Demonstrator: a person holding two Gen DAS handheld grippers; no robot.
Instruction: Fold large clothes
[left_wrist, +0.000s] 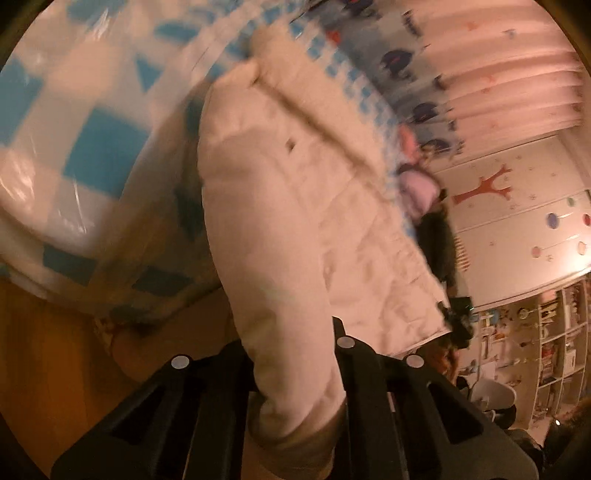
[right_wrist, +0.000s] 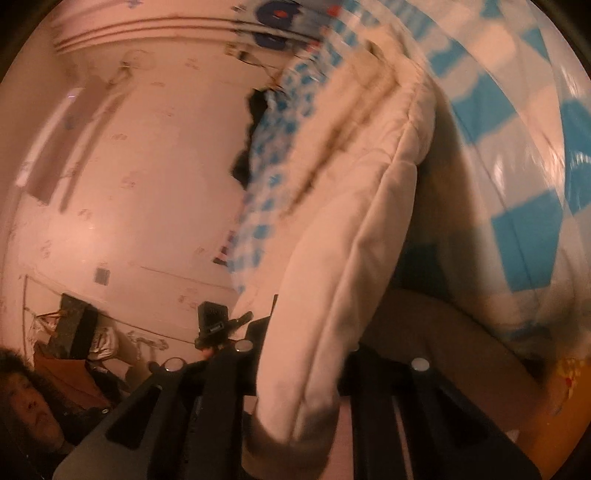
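Two grippers lift a cream padded coat off a blue-checked bed.

The left gripper (left_wrist: 295, 354) and right gripper (right_wrist: 306, 365) each clamp a sleeve cuff, jaws closed tight on the fabric. The coat (left_wrist: 303, 192) stretches from 6 toward 12 o'clock over the bed (left_wrist: 96, 140). Folding appears barely begun; body and sleeves look unfolded.
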